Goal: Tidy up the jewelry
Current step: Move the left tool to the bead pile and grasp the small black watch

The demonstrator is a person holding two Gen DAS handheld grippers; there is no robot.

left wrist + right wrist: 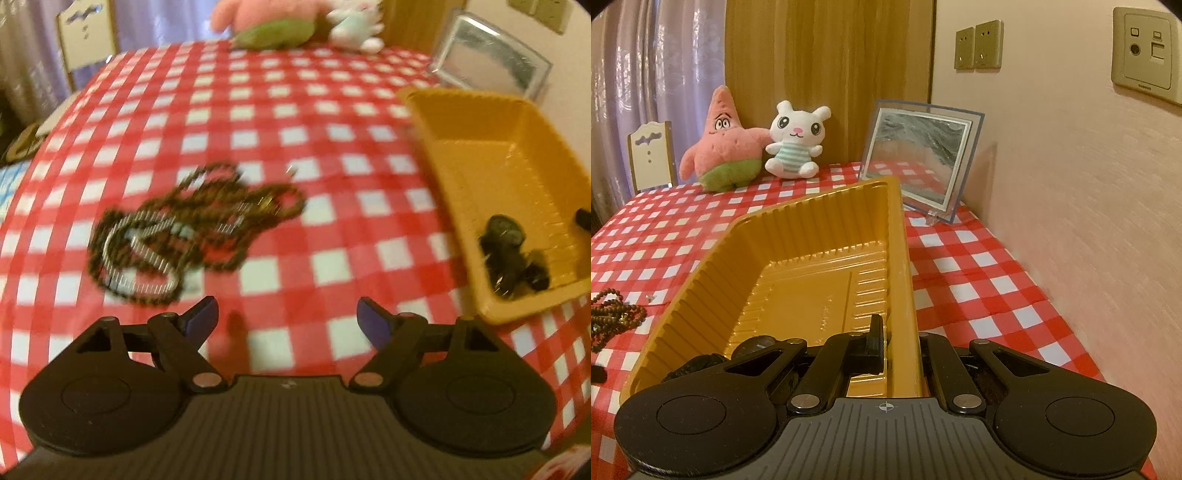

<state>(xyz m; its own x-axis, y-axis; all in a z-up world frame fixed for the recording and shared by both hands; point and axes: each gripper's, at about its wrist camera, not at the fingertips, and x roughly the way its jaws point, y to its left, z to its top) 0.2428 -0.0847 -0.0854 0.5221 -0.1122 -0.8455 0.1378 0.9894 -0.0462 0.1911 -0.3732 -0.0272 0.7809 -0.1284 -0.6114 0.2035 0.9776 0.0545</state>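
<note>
A tangle of brown bead necklaces and a silver chain lies on the red checked tablecloth, ahead and left of my left gripper, which is open and empty just above the cloth. A yellow plastic tray stands to the right with dark jewelry in its near corner. My right gripper is shut on the tray's right wall, one finger inside and one outside. The beads show at the left edge of the right wrist view.
A pink starfish plush and a white bunny plush sit at the table's far edge. A framed picture leans by the wall on the right. A small white chair stands at the far left.
</note>
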